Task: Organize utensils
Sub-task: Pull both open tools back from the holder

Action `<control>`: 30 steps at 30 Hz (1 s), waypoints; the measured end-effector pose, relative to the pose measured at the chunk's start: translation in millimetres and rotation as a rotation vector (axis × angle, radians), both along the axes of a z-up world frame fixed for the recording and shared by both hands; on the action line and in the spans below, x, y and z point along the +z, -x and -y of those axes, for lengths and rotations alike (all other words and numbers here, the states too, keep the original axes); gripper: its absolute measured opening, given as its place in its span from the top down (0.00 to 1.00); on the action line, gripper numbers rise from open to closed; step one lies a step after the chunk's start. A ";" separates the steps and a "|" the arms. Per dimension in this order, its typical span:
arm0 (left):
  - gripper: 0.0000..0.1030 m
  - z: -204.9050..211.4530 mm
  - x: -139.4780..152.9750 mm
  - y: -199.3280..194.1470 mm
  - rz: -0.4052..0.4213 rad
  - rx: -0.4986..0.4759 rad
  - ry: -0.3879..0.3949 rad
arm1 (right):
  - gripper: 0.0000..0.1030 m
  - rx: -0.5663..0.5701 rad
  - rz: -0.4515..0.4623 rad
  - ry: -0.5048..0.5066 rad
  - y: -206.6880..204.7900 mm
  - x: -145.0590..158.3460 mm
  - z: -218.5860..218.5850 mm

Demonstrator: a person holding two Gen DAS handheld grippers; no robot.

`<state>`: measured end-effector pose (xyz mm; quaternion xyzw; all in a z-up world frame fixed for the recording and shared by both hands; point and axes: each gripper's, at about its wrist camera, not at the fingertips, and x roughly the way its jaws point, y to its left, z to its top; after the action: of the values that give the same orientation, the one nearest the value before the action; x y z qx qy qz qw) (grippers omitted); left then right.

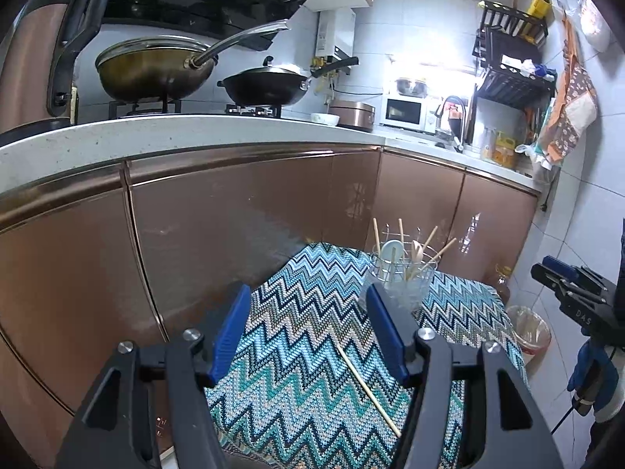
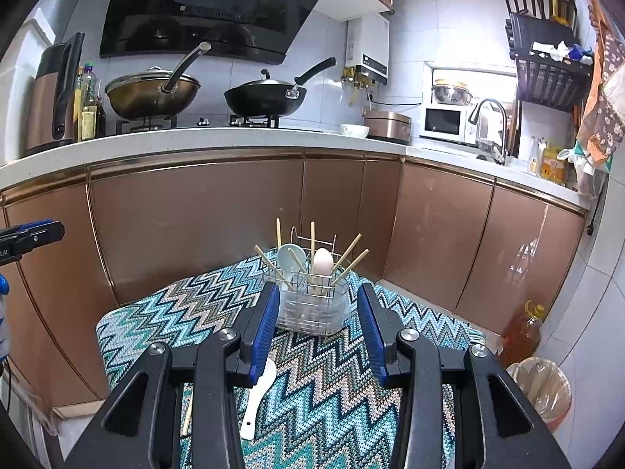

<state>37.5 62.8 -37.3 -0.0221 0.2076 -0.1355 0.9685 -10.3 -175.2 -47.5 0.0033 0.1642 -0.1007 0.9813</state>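
Now a zigzag cloth (image 2: 324, 402) covers the desk in front of brown cabinet doors (image 2: 195, 219), and near its far edge stands a clear caddy (image 2: 312, 308) with a wire frame. From the caddy rise several chopsticks (image 2: 353, 258), a pale blue spoon (image 2: 291, 258) and a white spoon (image 2: 323, 261). The right tongs (image 2: 318, 312) point straight at the caddy, which shows in the gap between their blue pads, well beyond the tips; they stand released, with nothing between them. A white rice paddle (image 2: 256, 398) lies flat on the cloth just under and beside the left pad of those tongs, its handle running back toward the camera. Beside it, partly hidden by the tongs' frame, lies a chopstick (image 2: 188, 414). In the left wrist view the left tongs (image 1: 308, 308) are released too and grasp nothing. A single chopstick (image 1: 369, 383) lies slantwise on the cloth below them, nearer their right pad, touching neither. The caddy (image 1: 406, 281) sits just past that right pad.
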 end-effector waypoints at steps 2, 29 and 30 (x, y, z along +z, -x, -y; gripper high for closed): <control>0.42 1.5 -1.5 -1.4 -0.005 -0.001 -0.006 | 0.60 0.005 -0.003 -0.003 -1.3 -1.9 0.5; 0.42 37.4 -120.8 -115.4 -0.566 -0.152 0.017 | 0.60 0.274 -0.368 -0.150 -103.5 -104.4 9.6; 0.42 38.0 -127.2 -120.2 -0.596 -0.155 0.023 | 0.60 0.288 -0.388 -0.160 -107.4 -108.8 10.6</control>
<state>157.8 24.8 -164.4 -0.0557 0.4823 -0.1990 0.8513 97.1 -185.8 -156.4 0.0380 0.3555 0.0548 0.9323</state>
